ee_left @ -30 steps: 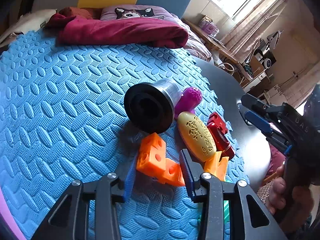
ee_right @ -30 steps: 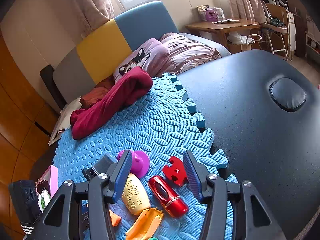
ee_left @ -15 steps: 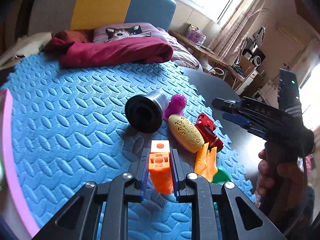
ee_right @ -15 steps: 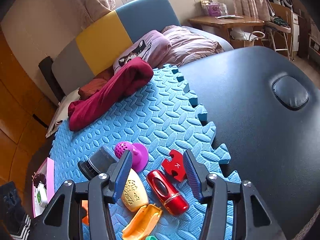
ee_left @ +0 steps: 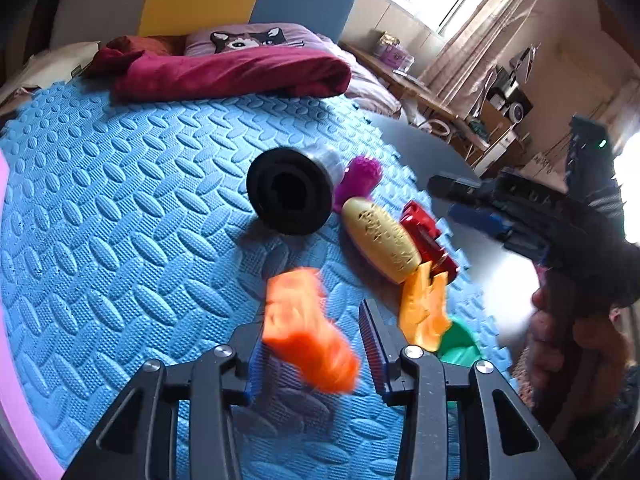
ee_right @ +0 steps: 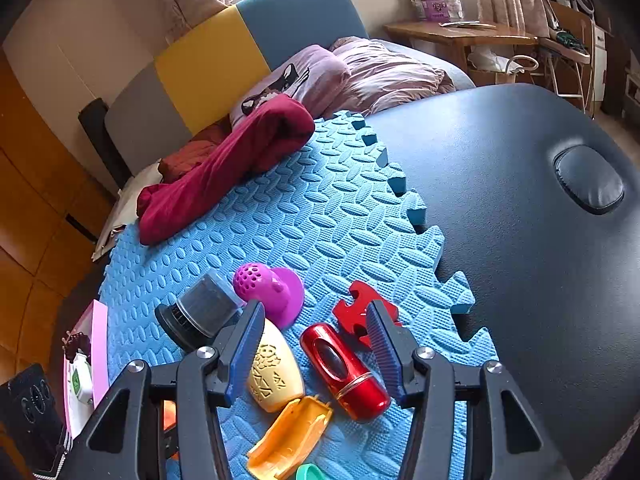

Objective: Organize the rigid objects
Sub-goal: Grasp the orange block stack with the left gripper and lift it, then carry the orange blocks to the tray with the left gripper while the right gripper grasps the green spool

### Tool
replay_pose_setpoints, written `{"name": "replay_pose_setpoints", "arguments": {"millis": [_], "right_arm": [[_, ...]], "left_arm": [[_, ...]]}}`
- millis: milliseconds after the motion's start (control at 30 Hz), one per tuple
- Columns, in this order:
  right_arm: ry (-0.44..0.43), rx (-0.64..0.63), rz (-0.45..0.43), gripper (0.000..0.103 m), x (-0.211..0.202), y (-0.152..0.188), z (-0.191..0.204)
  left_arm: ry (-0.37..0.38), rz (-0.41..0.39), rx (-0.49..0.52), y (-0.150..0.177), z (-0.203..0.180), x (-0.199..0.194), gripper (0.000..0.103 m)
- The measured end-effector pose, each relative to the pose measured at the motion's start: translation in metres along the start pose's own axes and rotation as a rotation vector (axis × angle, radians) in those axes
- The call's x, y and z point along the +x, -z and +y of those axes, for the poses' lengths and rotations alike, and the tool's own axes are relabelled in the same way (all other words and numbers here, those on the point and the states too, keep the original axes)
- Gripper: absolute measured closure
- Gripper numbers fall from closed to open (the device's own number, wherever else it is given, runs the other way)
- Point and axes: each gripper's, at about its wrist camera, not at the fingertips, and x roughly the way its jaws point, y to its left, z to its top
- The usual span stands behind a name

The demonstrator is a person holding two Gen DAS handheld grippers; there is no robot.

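An orange block [ee_left: 304,328], blurred and tilted, sits between the fingers of my left gripper [ee_left: 312,332], whose jaws are opening; the right pad stands clear of it. My right gripper [ee_right: 316,308] hovers open above a red cylinder [ee_right: 344,372] and a red puzzle piece [ee_right: 356,312], gripping nothing. On the blue foam mat [ee_left: 120,200] lie a black cup [ee_left: 290,192], a purple perforated piece [ee_left: 360,176], a cream oval [ee_left: 380,236], an orange case [ee_left: 424,312] and a green piece [ee_left: 460,344].
A maroon blanket [ee_left: 232,72] and a cat pillow [ee_left: 248,38] lie at the mat's far edge. A dark padded table [ee_right: 520,240] extends right of the mat. A pink-edged box [ee_right: 86,360] stands at the left. A person's hand [ee_left: 560,332] holds the right gripper.
My left gripper shut on the orange block, raised it off the mat, and its jaws have now parted, leaving the block blurred and tilted. The right gripper has hardly moved.
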Motion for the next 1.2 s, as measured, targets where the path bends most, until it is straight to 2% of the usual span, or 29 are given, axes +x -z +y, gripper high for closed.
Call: {"name": "replay_pose_setpoints", "arguments": {"millis": [100, 133, 200, 367, 533, 567, 600, 700, 800, 900, 1033, 1067, 1133, 1200], "right_arm": [[0.009, -0.001, -0.003, 0.049, 0.0, -0.001, -0.001], [0.01, 0.001, -0.006, 0.049, 0.0, -0.001, -0.002], [0.007, 0.002, -0.007, 0.049, -0.001, -0.001, -0.003], [-0.029, -0.012, 0.024, 0.049, 0.0, 0.002, 0.002], [-0.105, -0.066, 0.101, 0.048, -0.009, 0.022, 0.016], [-0.115, -0.083, 0.123, 0.044, -0.011, 0.027, 0.018], [-0.122, -0.104, 0.145, 0.035, -0.013, 0.032, 0.021], [-0.128, -0.193, 0.214, 0.028, -0.021, 0.049, 0.03], [-0.096, -0.291, 0.272, 0.023, -0.029, 0.067, 0.039], [-0.064, -0.377, 0.327, 0.022, -0.027, 0.082, 0.047], [0.033, -0.462, 0.384, 0.023, -0.01, 0.095, 0.056], [0.063, -0.468, 0.391, 0.039, -0.004, 0.097, 0.056], [0.103, -0.496, 0.371, 0.041, -0.002, 0.102, 0.058], [0.107, -0.516, 0.354, 0.041, -0.004, 0.106, 0.061]], "left_arm": [[0.007, 0.002, 0.014, 0.005, -0.003, 0.002, 0.075], [0.008, -0.002, 0.016, 0.005, -0.004, 0.001, 0.081], [-0.019, -0.008, 0.032, 0.007, -0.005, 0.0, 0.081], [-0.017, -0.009, 0.007, 0.008, 0.005, -0.005, 0.083], [-0.031, -0.017, -0.01, 0.011, 0.013, -0.012, 0.083], [-0.045, -0.021, -0.006, 0.012, 0.013, -0.014, 0.083], [-0.049, -0.023, -0.001, 0.013, 0.014, -0.016, 0.083], [-0.047, -0.032, -0.002, 0.017, 0.015, -0.022, 0.083], [-0.046, -0.04, -0.003, 0.02, 0.015, -0.027, 0.083], [-0.038, -0.052, -0.004, 0.022, 0.015, -0.034, 0.083], [-0.027, -0.075, -0.008, 0.025, 0.017, -0.049, 0.083], [-0.023, -0.083, -0.008, 0.026, 0.017, -0.055, 0.083], [-0.02, -0.098, -0.01, 0.028, 0.019, -0.065, 0.083], [-0.009, -0.122, -0.013, 0.031, 0.021, -0.08, 0.083]]}}
